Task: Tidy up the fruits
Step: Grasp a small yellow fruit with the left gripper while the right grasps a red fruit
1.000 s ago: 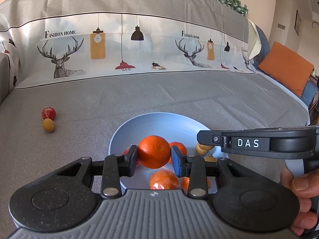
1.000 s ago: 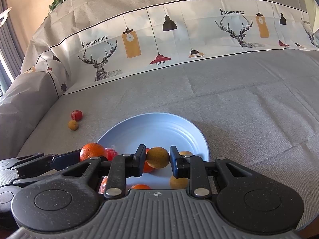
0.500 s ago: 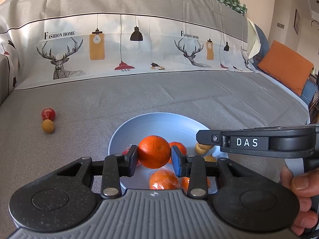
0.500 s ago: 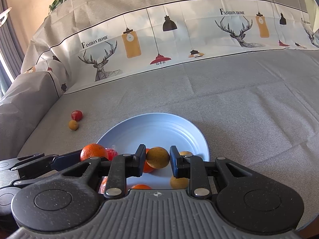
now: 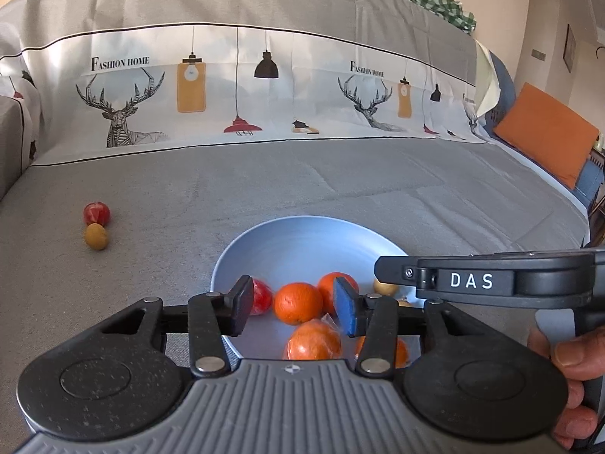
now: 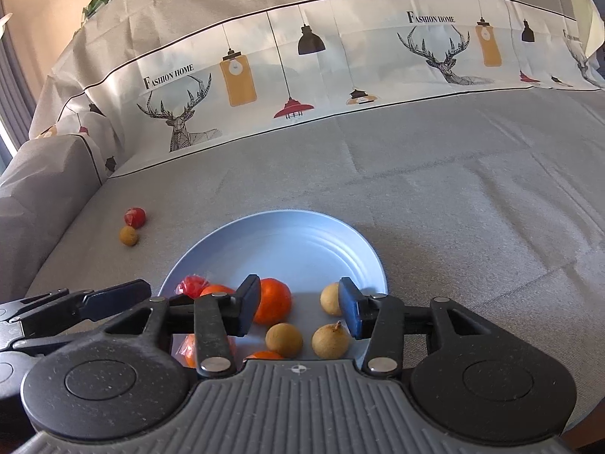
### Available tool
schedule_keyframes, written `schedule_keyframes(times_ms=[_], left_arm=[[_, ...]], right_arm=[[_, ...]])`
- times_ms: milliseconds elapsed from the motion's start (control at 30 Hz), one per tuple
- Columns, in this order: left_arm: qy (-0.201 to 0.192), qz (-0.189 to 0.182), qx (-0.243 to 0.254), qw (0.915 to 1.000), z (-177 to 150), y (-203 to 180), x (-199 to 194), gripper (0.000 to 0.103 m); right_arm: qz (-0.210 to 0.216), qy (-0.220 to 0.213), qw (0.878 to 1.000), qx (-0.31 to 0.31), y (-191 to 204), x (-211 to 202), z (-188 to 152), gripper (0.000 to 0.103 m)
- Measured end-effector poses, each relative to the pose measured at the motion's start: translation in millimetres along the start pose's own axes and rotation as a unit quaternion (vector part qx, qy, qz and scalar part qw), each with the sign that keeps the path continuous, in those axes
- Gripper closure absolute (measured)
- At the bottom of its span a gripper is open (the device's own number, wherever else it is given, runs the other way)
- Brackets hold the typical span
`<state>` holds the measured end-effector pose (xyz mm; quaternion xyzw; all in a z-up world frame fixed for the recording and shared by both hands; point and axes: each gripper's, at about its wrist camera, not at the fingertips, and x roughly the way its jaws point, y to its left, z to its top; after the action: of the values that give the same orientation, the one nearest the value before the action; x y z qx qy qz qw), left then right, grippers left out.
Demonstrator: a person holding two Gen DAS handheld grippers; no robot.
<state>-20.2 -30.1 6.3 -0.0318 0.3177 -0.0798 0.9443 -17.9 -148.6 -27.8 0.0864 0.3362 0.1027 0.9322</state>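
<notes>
From the left wrist camera, the left gripper (image 5: 293,308) hangs over the near side of the blue plate (image 5: 302,234) with its tongs spread and nothing between them. An orange (image 5: 298,302) lies on the plate below the gap, with a second orange just behind it, a wrapped one nearer the camera and a red fruit to the left. The right gripper (image 5: 382,274) shows from the side, reaching in over the plate's right part. Well apart on the grey sofa cover (image 5: 340,181), a small red fruit (image 5: 96,213) and a small brown fruit (image 5: 96,237) touch each other.

From the right wrist camera, the right gripper (image 6: 298,308) also has its tongs spread and empty above the plate (image 6: 295,242). Three small brown fruits rest on the plate's right side, one of them (image 6: 284,339) under the gap, with oranges and a red fruit on the left.

Most of the fruit seems gathered on the plate; the two stray fruits (image 6: 131,227) on the cover are probably what is left.
</notes>
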Motion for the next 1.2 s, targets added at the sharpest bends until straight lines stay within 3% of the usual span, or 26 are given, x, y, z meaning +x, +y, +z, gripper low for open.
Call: schedule_keyframes(times_ms=[1200], left_arm=[[-0.008, 0.014, -0.001, 0.9999, -0.3, 2.9, -2.6, 0.054]], right_arm=[[-0.003, -0.001, 1.0, -0.002, -1.5, 1.0, 0.9, 0.055]])
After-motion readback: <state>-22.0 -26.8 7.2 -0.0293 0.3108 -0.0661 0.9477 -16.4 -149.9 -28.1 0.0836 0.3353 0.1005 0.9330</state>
